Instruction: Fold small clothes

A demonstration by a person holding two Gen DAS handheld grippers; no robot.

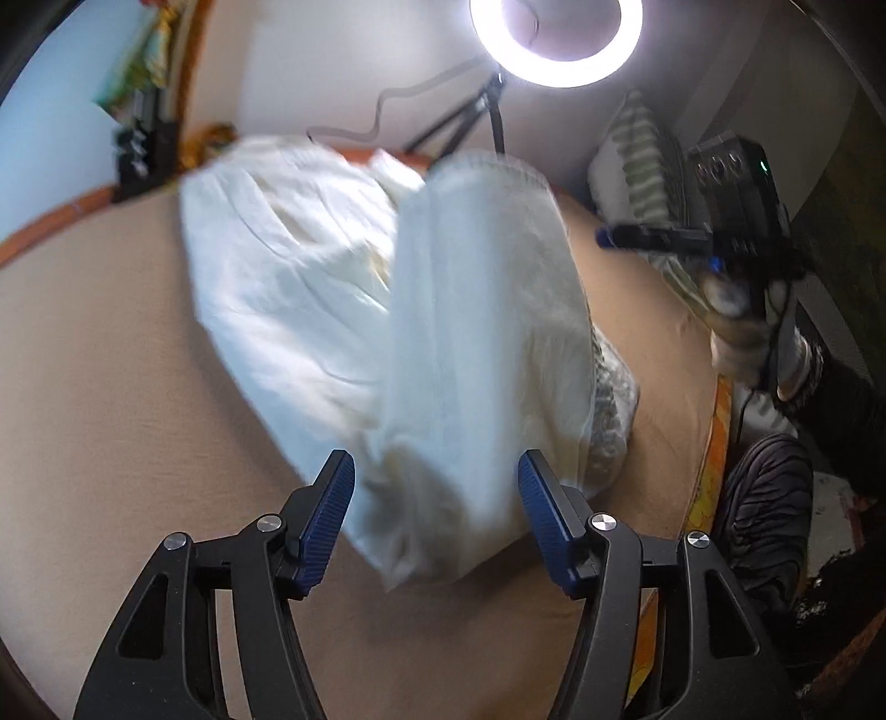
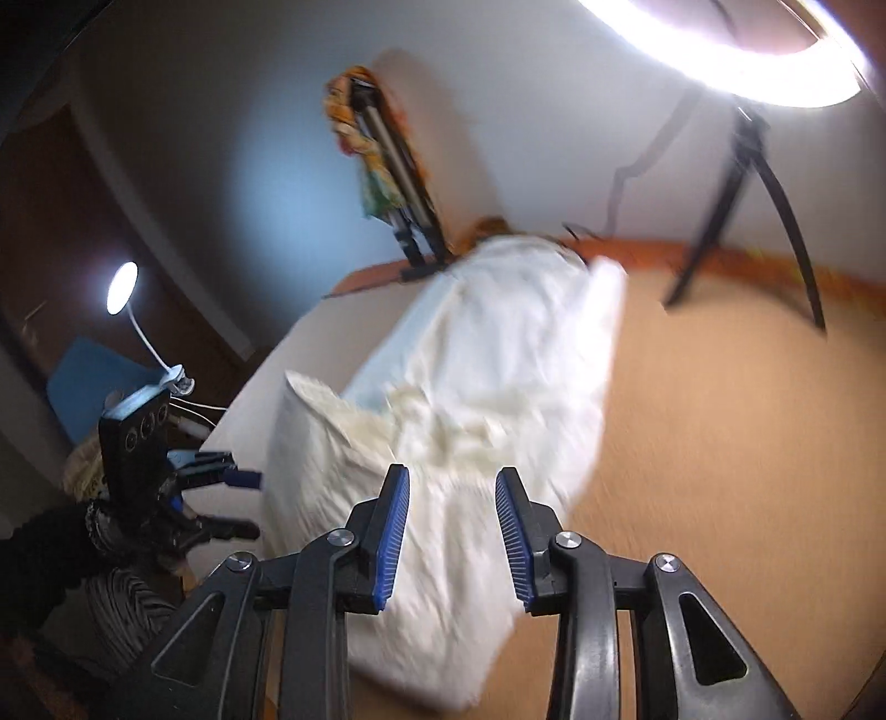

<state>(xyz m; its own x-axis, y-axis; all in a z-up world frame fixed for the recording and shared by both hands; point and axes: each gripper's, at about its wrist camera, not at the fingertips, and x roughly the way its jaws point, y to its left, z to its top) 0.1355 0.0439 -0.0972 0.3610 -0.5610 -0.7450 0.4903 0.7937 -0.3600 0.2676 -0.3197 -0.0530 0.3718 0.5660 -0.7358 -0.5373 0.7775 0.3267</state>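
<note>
A small white garment (image 1: pixel 387 310) lies on the tan bed surface (image 1: pixel 111 387), one part folded over the rest. It also shows in the right wrist view (image 2: pixel 487 387), blurred. My left gripper (image 1: pixel 436 471) is open above the garment's near end and holds nothing. My right gripper (image 2: pixel 452 482) is open over the garment's near part, empty. The right gripper also shows at the right of the left wrist view (image 1: pixel 653 243), off the cloth. The left gripper shows at the left of the right wrist view (image 2: pixel 238 498).
A ring light (image 1: pixel 556 41) on a black tripod (image 1: pixel 470 119) stands at the far edge of the bed. A striped pillow (image 1: pixel 637 160) lies far right. An orange bed border (image 2: pixel 747 260) runs along the back. A small desk lamp (image 2: pixel 123 285) glows at left.
</note>
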